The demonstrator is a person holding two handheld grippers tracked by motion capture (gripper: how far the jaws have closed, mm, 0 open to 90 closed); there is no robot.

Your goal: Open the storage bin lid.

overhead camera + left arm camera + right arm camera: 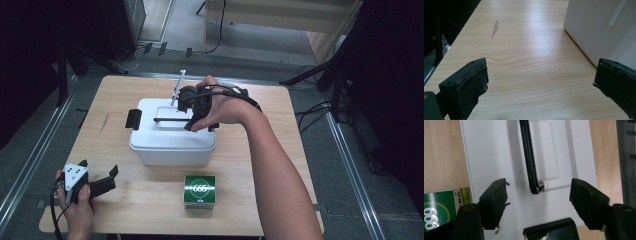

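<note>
A white lidded box [172,142] stands mid-table with a thin black handle [172,119] lying along its lid. My right gripper [196,120] hovers over the lid's right part, pointing down. In the right gripper view its jaws [539,195] stand apart on either side of the handle's end [534,185], and the pads touch nothing. My left gripper [98,168] rests near the table's front left corner, open and empty. In the left gripper view its jaws [541,72] frame bare wood, with the white box [599,25] ahead to the right.
A green carton [199,191] marked 666 sits in front of the white box, and its corner [439,207] lies beside the lid. Black latches [133,119] clip the box's left and right ends. The wooden table [280,165] has bare room at left and right.
</note>
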